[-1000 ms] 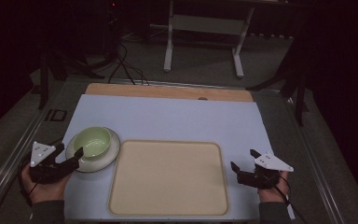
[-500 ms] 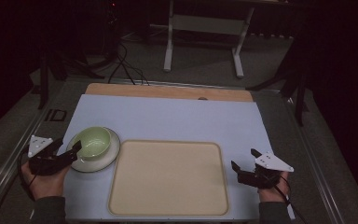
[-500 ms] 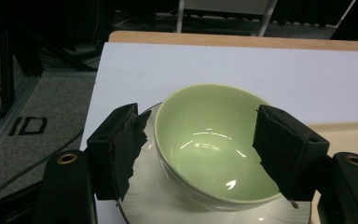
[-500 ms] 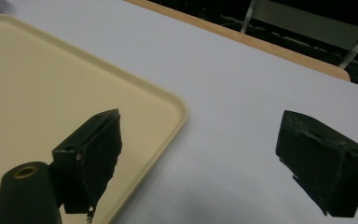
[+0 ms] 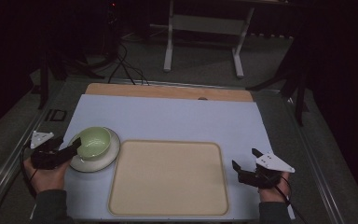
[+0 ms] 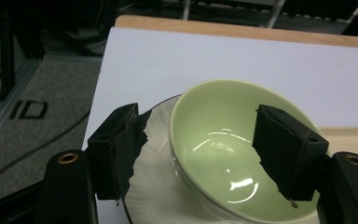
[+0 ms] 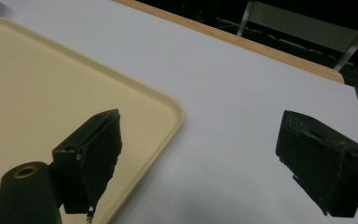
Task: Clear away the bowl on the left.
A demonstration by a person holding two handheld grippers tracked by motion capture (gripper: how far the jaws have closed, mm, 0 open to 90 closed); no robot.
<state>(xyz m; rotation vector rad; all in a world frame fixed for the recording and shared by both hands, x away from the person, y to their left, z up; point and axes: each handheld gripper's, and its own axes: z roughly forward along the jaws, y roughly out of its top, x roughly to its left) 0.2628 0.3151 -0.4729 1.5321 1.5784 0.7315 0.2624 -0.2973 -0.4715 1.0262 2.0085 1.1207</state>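
Observation:
A pale green bowl (image 5: 94, 141) sits on a white fluted plate (image 5: 108, 155) at the left of the table. My left gripper (image 5: 70, 148) is open at the plate's left edge. In the left gripper view (image 6: 200, 149), one jaw hangs over the plate (image 6: 154, 191) and the other in front of the bowl's (image 6: 223, 112) hollow; nothing is gripped. My right gripper (image 5: 246, 159) stands open at the right of the beige tray (image 5: 168, 177). In the right gripper view (image 7: 205, 158), one jaw is over the tray's (image 7: 51, 93) corner and the other over the white table top.
The white table top (image 5: 182, 119) has a wooden strip (image 5: 168, 91) along its far edge. A metal rail (image 5: 4, 163) runs down the left side. Behind the table stand a white frame (image 5: 203, 28) and floor cables (image 5: 121, 70).
My left gripper has shifted slightly left and away along the plate's edge. The bowl, plate, tray and right gripper have stayed put.

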